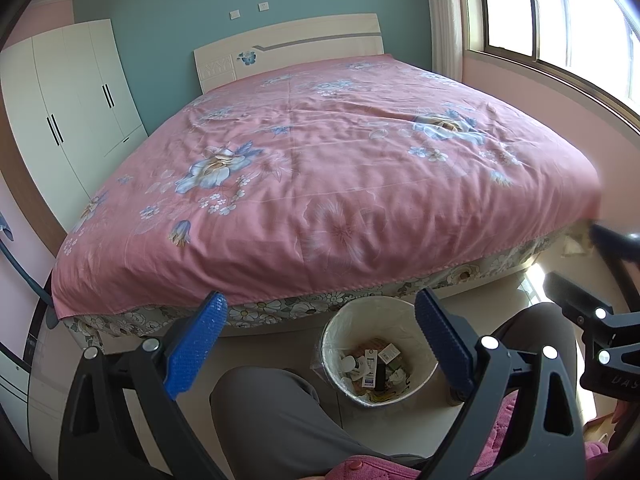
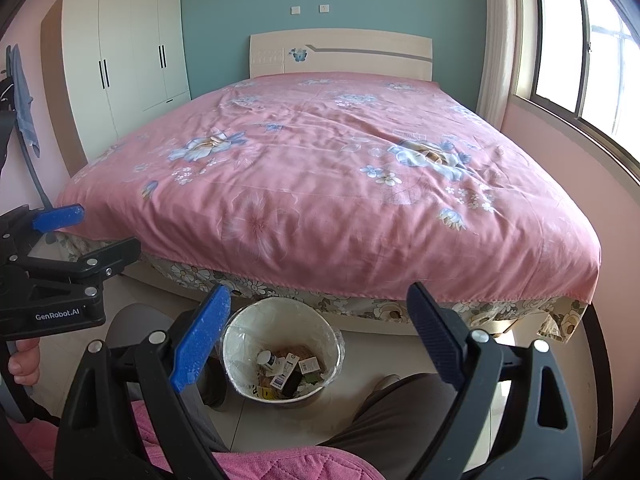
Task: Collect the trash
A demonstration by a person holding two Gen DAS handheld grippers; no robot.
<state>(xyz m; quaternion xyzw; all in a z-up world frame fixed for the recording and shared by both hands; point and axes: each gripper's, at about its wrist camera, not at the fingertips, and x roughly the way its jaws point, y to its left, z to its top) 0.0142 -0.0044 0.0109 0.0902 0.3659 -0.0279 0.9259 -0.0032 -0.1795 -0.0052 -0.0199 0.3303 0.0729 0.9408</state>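
Both tools, left (image 1: 320,344) and right (image 2: 318,340), gape empty; your bin (image 2: 240,322) sits below between them; no loose trash shows.

You've got 1 bed (image 2: 320,168), 1 wardrobe (image 2: 128,56), 1 window (image 2: 580,52) and 1 trash bin (image 2: 236,344). Inside the bin approx. 5–6 pcs of trash (image 2: 288,368), maybe more, the pile's too jumbled. 2 wall sockets (image 2: 296,9).
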